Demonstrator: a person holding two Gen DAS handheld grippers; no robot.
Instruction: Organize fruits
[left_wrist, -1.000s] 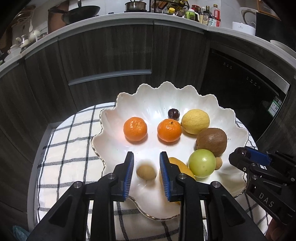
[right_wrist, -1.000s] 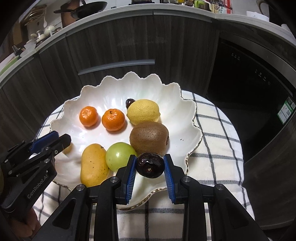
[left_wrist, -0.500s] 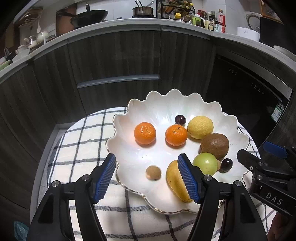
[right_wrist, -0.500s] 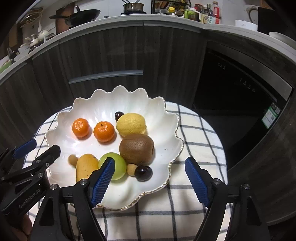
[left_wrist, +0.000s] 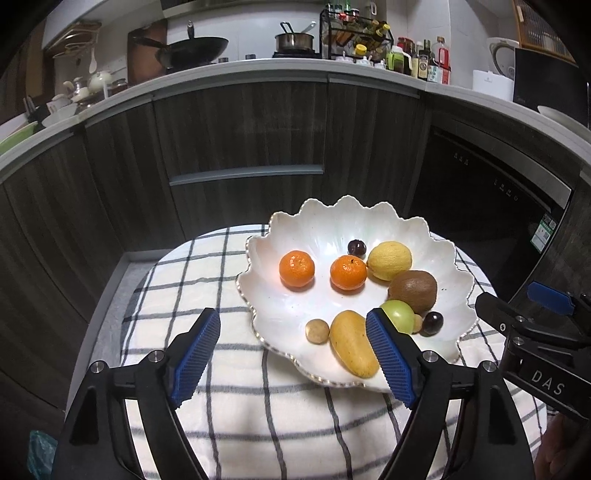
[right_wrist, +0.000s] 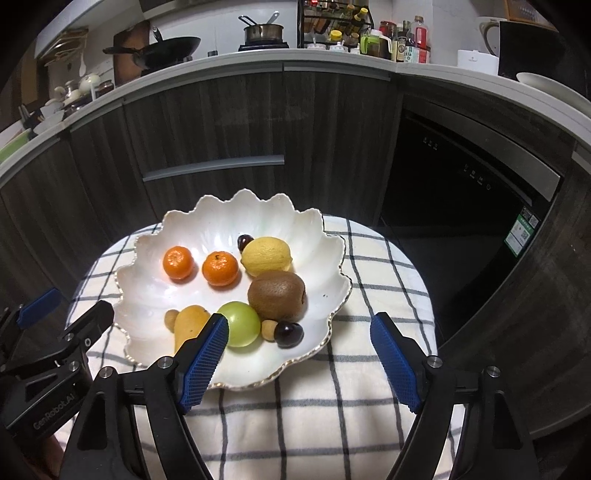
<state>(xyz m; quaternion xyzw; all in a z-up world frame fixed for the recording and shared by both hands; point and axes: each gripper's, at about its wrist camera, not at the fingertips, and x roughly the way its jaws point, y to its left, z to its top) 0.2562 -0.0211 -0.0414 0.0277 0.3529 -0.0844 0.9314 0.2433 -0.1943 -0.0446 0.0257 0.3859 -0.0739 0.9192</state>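
A white scalloped plate on a checked cloth holds two mandarins, a lemon, a kiwi, a green fruit, a yellow mango, two small tan fruits and two dark plums. My left gripper is open and empty, back from the plate's near edge. My right gripper is open and empty, back from the plate's near right edge.
The checked cloth covers a small round table. Dark kitchen cabinets and a built-in oven stand behind it. The counter above carries a wok, a pot and bottles.
The right gripper let go of the dark plum, which now lies on the plate by the kiwi. Both grippers opened wide and drew back from the plate.
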